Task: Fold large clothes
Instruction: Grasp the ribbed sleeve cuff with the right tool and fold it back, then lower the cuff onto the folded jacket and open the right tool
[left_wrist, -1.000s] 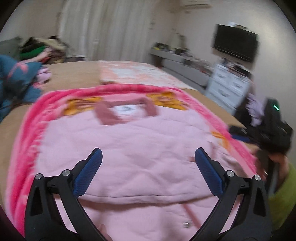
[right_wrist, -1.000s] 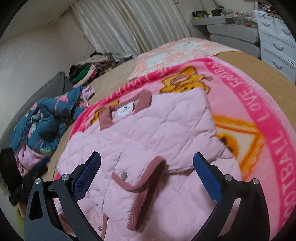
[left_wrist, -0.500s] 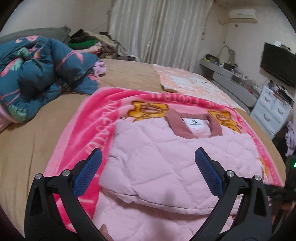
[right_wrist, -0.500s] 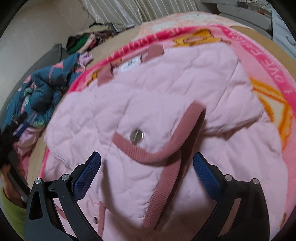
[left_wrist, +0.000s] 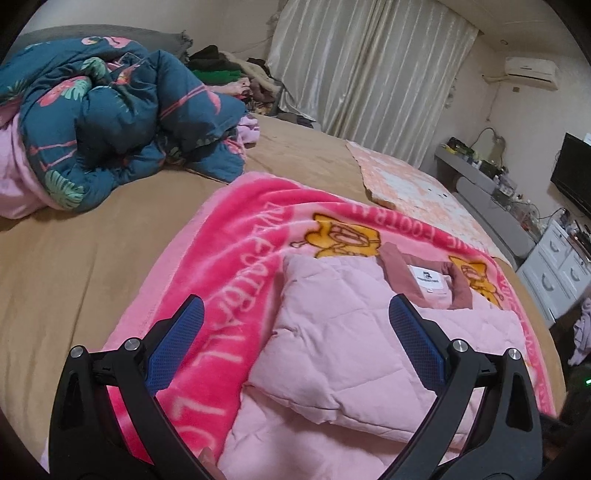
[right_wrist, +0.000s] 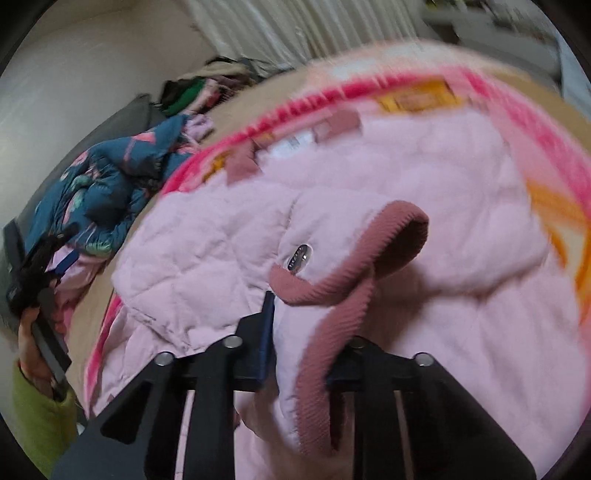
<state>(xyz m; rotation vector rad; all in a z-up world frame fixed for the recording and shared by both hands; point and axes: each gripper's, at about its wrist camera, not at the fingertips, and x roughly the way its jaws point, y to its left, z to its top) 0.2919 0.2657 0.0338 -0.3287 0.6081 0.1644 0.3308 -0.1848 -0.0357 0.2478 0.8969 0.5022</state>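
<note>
A pink quilted jacket (left_wrist: 343, 350) lies on a bright pink blanket (left_wrist: 229, 266) spread over a tan-covered bed (left_wrist: 74, 251), its dusty-rose collar and white neck label at the far end and a sleeve folded across its body. The left claw (left_wrist: 291, 343) hangs above the jacket's left edge with its blue-padded fingers (left_wrist: 177, 343) spread wide apart, touching nothing; one finger is over the blanket's lettered border, the other over the quilted fabric. In the right wrist view, which is blurred, the right claw (right_wrist: 306, 332) has its fingers drawn together on the near part of the jacket (right_wrist: 369, 192), clamped on pink fabric at the rose ribbed trim (right_wrist: 332, 332), just near of a metal snap (right_wrist: 299, 256); the trim loops up and to the right from there. A bunched teal floral quilt (left_wrist: 122, 110) sits at the far left of the bed, well apart from the jacket, and a pale peach patterned cloth (left_wrist: 406, 188) lies beyond the blanket toward the far right. Cream curtains (left_wrist: 365, 81) hang at the far wall.
</note>
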